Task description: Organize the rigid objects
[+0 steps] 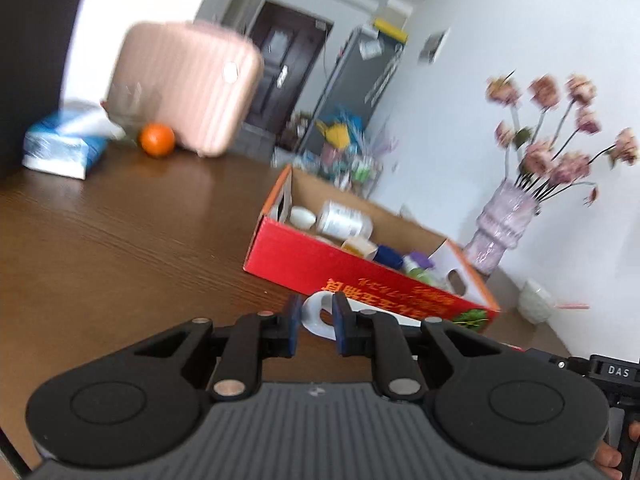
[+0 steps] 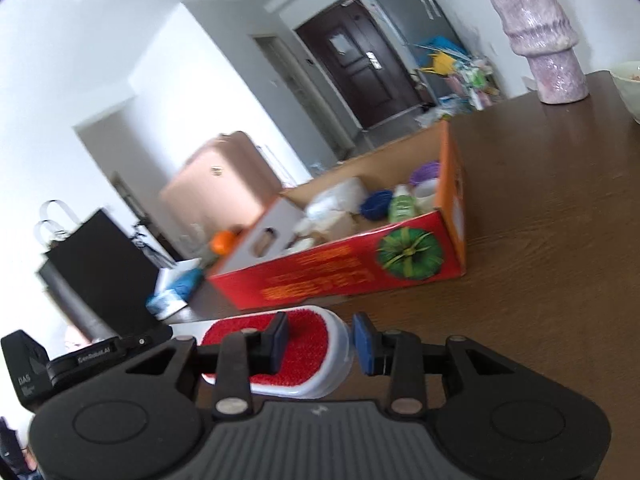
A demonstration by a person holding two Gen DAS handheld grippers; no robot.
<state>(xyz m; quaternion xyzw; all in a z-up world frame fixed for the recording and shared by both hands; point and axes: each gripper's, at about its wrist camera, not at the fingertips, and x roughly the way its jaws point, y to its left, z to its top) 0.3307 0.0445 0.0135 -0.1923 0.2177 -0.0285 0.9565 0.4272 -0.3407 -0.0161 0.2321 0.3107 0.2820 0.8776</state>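
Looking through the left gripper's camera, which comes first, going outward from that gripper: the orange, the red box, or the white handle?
1. White handle, between the left gripper's fingers.
2. Red box, just beyond, slightly right.
3. Orange, far left, beside the pink suitcase.

You're at a dark wooden table [image 1: 100,240] in a bright room with white walls [image 1: 520,32] — a dark brown door [image 1: 280,68] stands at the far end, a grey cabinet [image 1: 352,84] beside it, cluttered shelves below.
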